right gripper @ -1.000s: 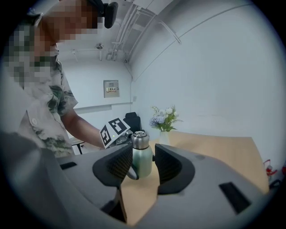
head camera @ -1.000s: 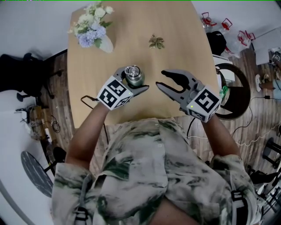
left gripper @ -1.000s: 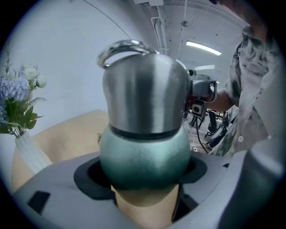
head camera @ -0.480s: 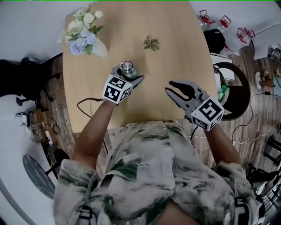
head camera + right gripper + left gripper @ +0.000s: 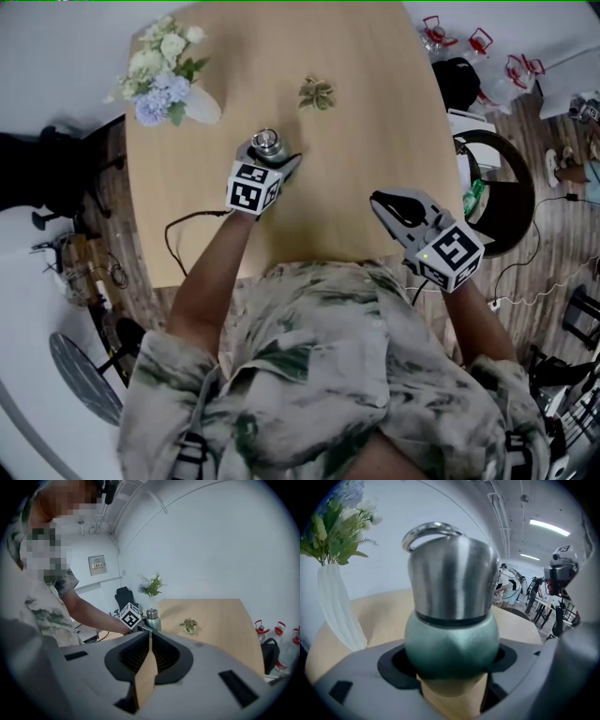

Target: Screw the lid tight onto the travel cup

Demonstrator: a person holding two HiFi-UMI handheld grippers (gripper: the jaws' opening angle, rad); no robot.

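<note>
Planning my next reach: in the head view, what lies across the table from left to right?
Flower vase → travel cup, gripped in the left claw → small plant → right claw, which has just been closing, with nothing between its jaws.

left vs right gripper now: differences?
The left gripper grips the travel cup by its green body, under the steel lid; the right gripper holds nothing, its jaws have just been closing and now meet. Left is further in over the table; right near its right edge, apart from the cup. Both tilt downward.
</note>
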